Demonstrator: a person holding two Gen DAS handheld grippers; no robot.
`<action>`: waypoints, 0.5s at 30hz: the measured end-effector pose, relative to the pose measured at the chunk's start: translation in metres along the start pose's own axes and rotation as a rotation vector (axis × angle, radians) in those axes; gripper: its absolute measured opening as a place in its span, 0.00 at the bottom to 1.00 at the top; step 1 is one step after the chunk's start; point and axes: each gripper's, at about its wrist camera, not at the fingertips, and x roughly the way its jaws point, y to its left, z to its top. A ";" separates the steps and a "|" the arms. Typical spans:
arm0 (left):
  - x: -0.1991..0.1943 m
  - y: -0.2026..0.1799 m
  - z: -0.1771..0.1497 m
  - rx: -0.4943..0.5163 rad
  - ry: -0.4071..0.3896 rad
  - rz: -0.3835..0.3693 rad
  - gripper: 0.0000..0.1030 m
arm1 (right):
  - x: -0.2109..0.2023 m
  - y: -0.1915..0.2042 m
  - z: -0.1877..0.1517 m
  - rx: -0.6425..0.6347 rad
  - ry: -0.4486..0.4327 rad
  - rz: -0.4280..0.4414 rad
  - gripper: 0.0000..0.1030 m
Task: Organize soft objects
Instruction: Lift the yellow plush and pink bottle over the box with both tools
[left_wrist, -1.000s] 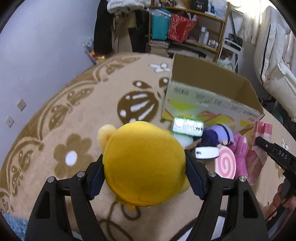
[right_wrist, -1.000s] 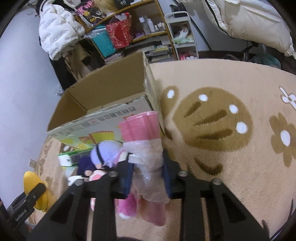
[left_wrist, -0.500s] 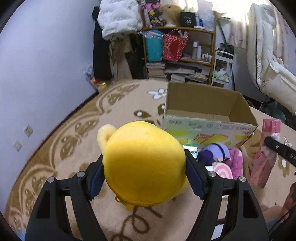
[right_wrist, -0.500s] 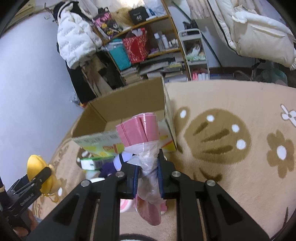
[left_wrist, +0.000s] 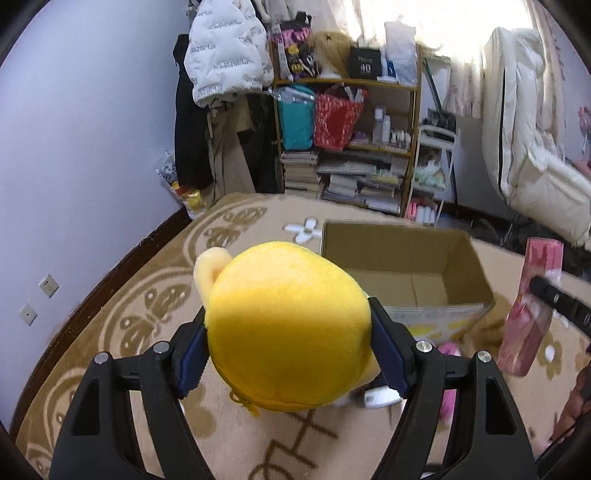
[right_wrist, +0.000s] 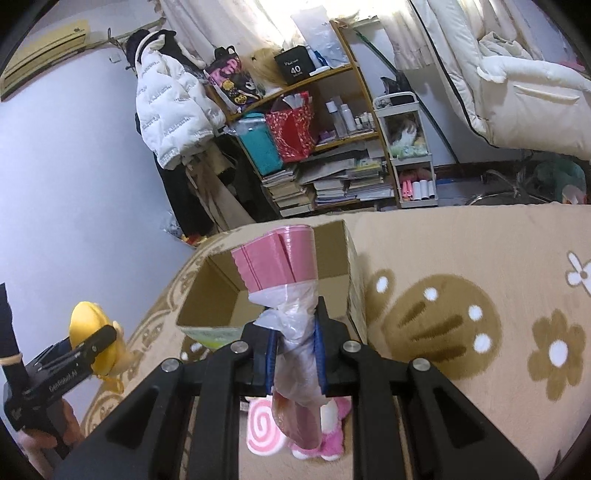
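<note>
Between the left gripper's fingers sits a yellow plush toy, clamped across the broad middle of its round body, clear of the patterned carpet and just short of the open cardboard box. It looks light and squashy: the pads sink a little into the fabric, so a hold across the widest part, as now, should keep it from popping out, whereas a pinch on the small pale ear would probably let the body swing. The right gripper has its fingers nearly together, squeezing a pink folded pack wrapped in thin clear plastic. That wrap looks slippery and crinkly, and the pack is long, standing up past the fingers and hanging below them; held near its middle, it seems balanced, yet the film could slide, so a firm pinch is sensible. Neither item seems fragile. Both are held near the box's front edge; the box appears empty inside. On the carpet below the right gripper lie a pink plush and a pink spiral cushion, touching each other.
</note>
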 end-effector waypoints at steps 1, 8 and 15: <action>-0.001 0.002 0.007 -0.010 -0.005 -0.005 0.74 | 0.001 0.001 0.003 0.000 0.000 0.006 0.18; 0.000 -0.003 0.045 0.010 -0.071 0.007 0.74 | 0.007 0.007 0.025 -0.012 -0.027 0.045 0.18; 0.024 -0.013 0.067 0.038 -0.072 -0.009 0.75 | 0.022 0.011 0.045 -0.029 -0.045 0.042 0.18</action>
